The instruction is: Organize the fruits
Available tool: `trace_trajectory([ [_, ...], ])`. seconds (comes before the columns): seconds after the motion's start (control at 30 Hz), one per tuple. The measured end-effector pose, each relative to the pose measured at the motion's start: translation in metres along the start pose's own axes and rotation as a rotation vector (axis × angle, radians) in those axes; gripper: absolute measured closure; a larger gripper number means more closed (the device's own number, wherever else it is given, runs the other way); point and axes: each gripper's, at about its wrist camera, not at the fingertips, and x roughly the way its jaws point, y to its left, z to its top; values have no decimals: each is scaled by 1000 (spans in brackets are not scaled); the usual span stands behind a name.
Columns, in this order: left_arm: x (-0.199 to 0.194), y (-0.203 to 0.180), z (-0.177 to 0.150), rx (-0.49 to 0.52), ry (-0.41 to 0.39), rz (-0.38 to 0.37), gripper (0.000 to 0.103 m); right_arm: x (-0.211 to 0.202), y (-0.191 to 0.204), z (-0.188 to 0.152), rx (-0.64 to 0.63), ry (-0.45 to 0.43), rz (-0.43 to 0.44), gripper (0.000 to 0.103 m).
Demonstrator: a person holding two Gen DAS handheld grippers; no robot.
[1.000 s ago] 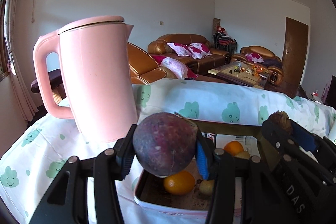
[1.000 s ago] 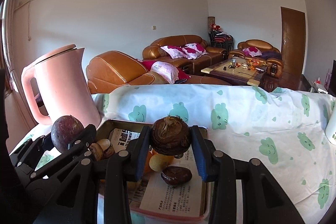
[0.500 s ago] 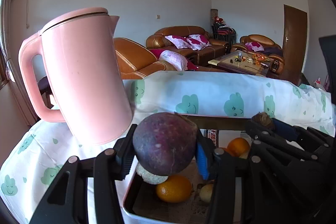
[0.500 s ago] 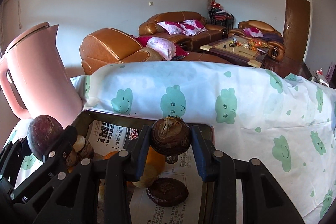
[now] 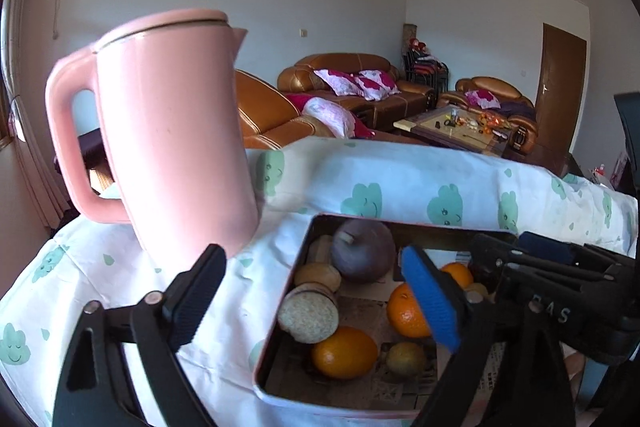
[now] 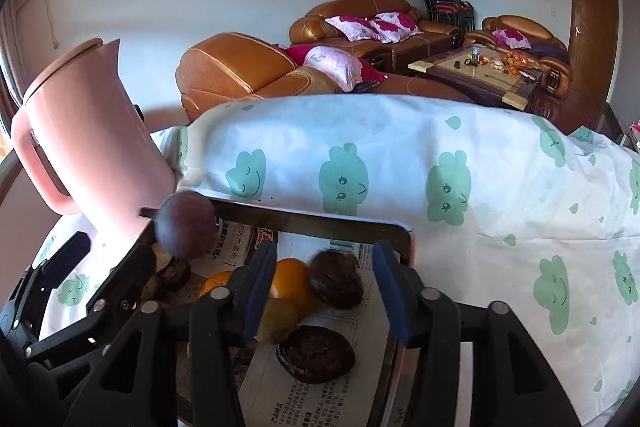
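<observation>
- The purple fruit (image 5: 362, 255) lies loose at the far end of the tray (image 5: 280, 311), well ahead of the left gripper (image 5: 316, 305), touching neither of its fingers (image 5: 430, 301).
- That gripper points down over the tray's left rim, its fingers opening wide with nothing between them.
- The brown fruit (image 6: 336, 285), blurred, sits in the tray between the right gripper's (image 6: 324, 291) opening fingers, clear of both.
- Oranges (image 5: 344, 351) lie nearby; a pink kettle (image 5: 176, 155) stands left on the worktop.
</observation>
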Motion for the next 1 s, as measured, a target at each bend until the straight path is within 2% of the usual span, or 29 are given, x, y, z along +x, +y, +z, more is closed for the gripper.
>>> trace_trajectory([
  [0.1,-18,5,3,9,-72,-1,0,-15,2,0,-14,-55,-7,29],
  [0.23,-30,7,1,0,-135,33,0,-35,14,-12,-63,-147,-92,27],
  [0.37,-31,6,-6,15,-131,53,0,-50,16,-27,-50,-227,-166,25],
  [0.5,-30,1,-15,23,-126,56,0,-60,12,-38,-21,-279,-204,25],
  [0.67,-37,-1,-24,44,-149,80,0,-66,11,-48,-8,-301,-221,25],
  [0.8,-46,5,-27,11,-174,69,0,-72,10,-57,10,-320,-198,24],
  [1.0,-57,11,-31,-21,-199,63,0,-92,20,-70,-31,-419,-211,24],
])
